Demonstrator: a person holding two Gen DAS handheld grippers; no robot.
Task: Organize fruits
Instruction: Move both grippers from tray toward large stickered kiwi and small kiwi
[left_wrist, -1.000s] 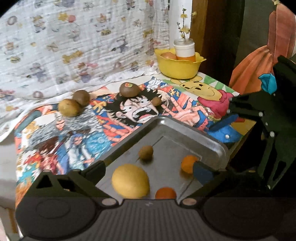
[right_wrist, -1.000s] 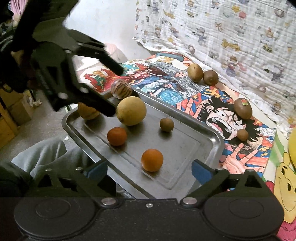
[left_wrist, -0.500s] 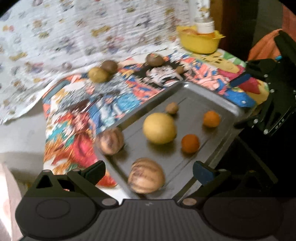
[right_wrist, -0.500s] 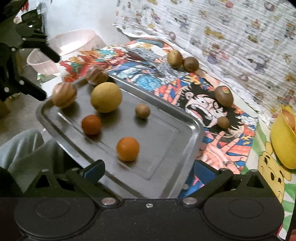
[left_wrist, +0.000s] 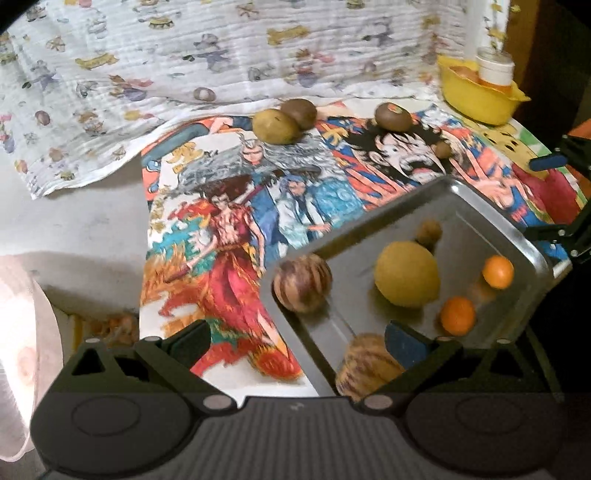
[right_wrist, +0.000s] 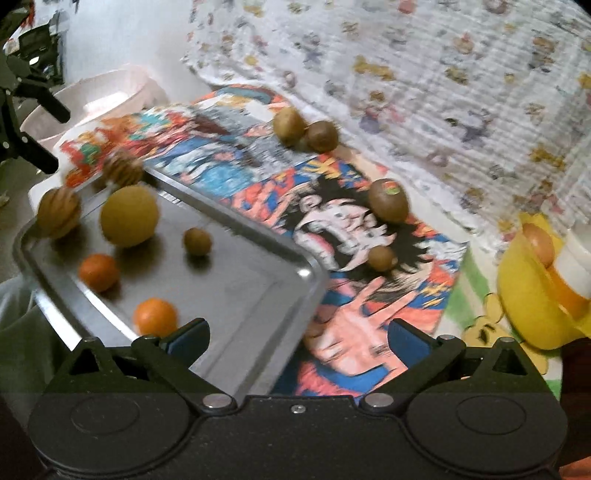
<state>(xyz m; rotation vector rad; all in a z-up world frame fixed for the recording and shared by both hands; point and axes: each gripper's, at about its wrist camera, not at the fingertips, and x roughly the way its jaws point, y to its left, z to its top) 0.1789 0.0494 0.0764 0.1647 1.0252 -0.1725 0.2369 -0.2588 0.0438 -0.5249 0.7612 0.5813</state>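
Both grippers, left (left_wrist: 295, 338) and right (right_wrist: 295, 332), spread wide, holding nothing. Six fruits gathered on metal tray (right_wrist: 258, 218), likely sorted there; kiwis (right_wrist: 388, 199) loose on comic mat (left_wrist: 240, 221) beyond, awaiting pickup.

The metal tray (right_wrist: 258, 254) holds a yellow lemon (right_wrist: 129, 216), two oranges (right_wrist: 155, 317), two striped fruits (left_wrist: 303, 284); four kiwis (right_wrist: 388, 201) lie on the cloth.

Bare mat (left_wrist: 229, 206) left of tray (left_wrist: 491, 218) (four kiwis (left_wrist: 275, 126) behind).
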